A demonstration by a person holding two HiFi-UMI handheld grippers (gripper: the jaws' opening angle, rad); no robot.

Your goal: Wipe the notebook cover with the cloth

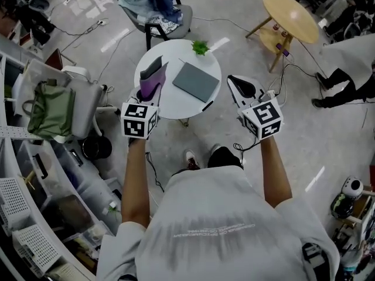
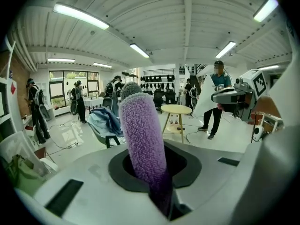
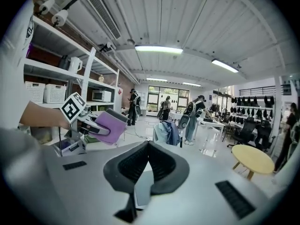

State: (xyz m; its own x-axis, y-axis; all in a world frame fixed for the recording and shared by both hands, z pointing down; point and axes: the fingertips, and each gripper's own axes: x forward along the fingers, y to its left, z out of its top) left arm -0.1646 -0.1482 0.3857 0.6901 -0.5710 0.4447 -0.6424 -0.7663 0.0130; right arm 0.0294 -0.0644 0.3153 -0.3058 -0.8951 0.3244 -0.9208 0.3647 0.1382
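A grey notebook (image 1: 196,81) lies shut on the round white table (image 1: 170,105), right of centre. My left gripper (image 1: 149,89) is held up over the table's near left edge, shut on a purple cloth (image 1: 152,79). That cloth (image 2: 143,139) stands upright out of the jaws in the left gripper view. Held up at the table's near right edge, my right gripper (image 1: 242,87) has its black pads together and nothing between them. In the right gripper view the pads (image 3: 159,165) meet at their tips, and the left gripper's cloth (image 3: 111,124) shows to the left.
A small green plant (image 1: 200,47) stands at the table's far edge and a black pen (image 1: 207,105) lies near its right edge. A chair draped with clothes (image 1: 153,4) stands behind, a wooden round table (image 1: 290,15) at the far right, and a chair with a green bag (image 1: 51,111) at the left.
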